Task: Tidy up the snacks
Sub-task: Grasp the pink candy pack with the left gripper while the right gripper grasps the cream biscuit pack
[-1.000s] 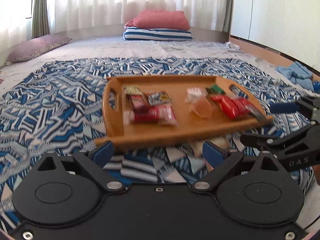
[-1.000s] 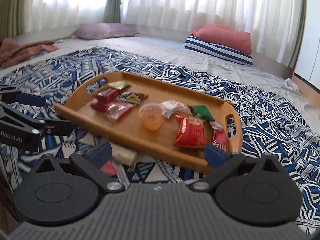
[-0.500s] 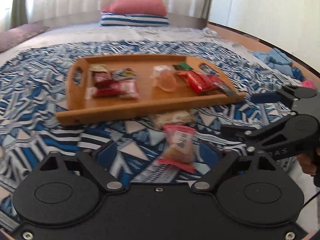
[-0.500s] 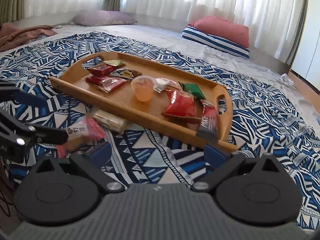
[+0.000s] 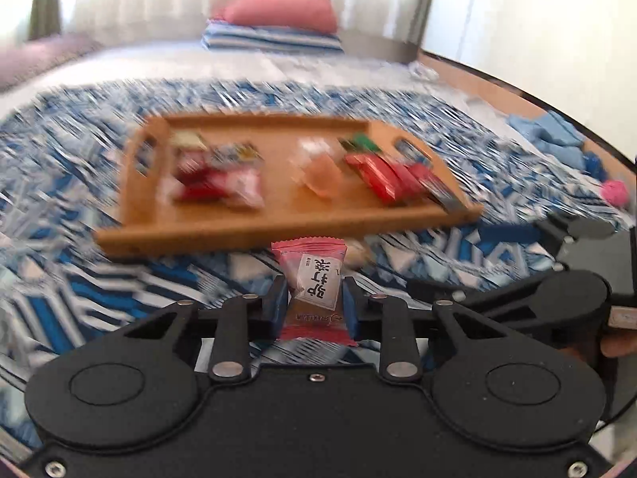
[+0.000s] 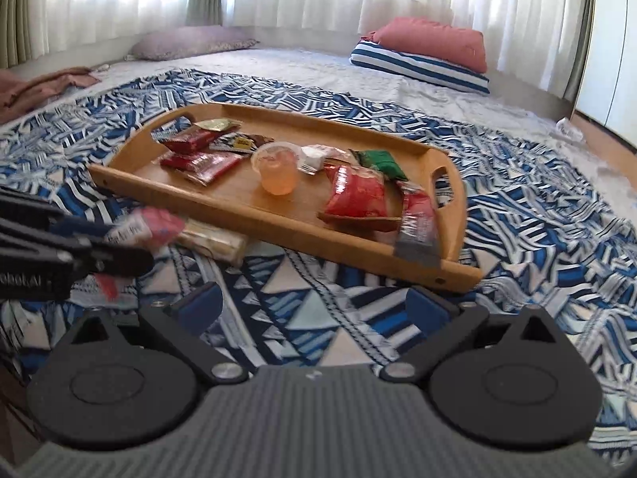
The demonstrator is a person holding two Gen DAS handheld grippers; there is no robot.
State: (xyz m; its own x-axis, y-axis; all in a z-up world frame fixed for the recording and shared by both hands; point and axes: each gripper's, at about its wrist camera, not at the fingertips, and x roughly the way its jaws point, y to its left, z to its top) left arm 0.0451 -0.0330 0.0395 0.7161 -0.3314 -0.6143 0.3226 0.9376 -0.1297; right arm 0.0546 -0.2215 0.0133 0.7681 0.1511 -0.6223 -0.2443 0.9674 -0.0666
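One pink snack packet [image 5: 314,286] pinched by left gripper [image 5: 312,302]

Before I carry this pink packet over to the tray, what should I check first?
1. Left gripper shut on the pink packet: ok.
2. Packet lifted off the blanket: cannot tell.
3. Bare spot on the tray for it: ok.
4. Right gripper open and holding nothing: ok.
5. Pale packet on the blanket against the tray's near edge, not yet on the tray: not ok.
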